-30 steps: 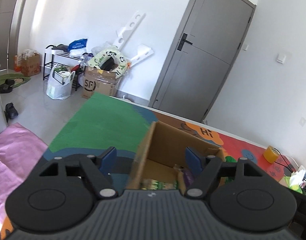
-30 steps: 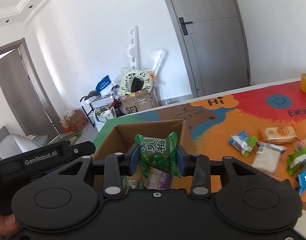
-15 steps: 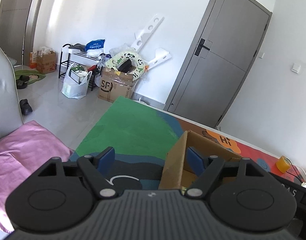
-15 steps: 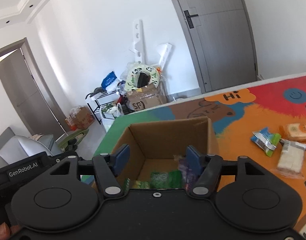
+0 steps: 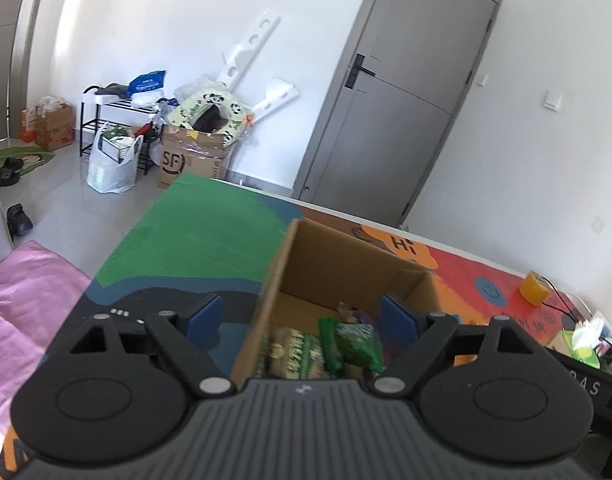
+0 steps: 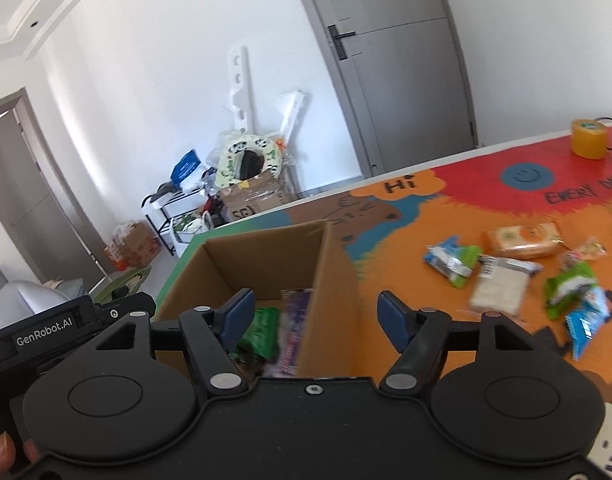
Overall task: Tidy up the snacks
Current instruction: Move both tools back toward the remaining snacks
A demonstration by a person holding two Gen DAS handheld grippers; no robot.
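An open cardboard box (image 5: 345,264) (image 6: 266,256) stands on the colourful table mat and holds several snack packets, among them a green packet (image 5: 357,344) (image 6: 262,332). My left gripper (image 5: 302,320) is open and empty, its jaws astride the box's left wall. My right gripper (image 6: 315,318) is open and empty above the box's right wall. Loose snacks lie on the mat to the right: an orange packet (image 6: 521,236), a blue-green packet (image 6: 451,260), a white packet (image 6: 499,286), a green packet (image 6: 567,286) and a blue packet (image 6: 585,324).
A yellow tape roll (image 6: 589,138) (image 5: 535,288) stands at the mat's far right. A tissue box (image 5: 581,340) sits at the right edge. The table's far edge lies behind the box; floor clutter and a grey door (image 5: 389,120) lie beyond.
My right gripper opened and dropped the green packet into the box, then shifted right. My left gripper swung left and back toward the box.
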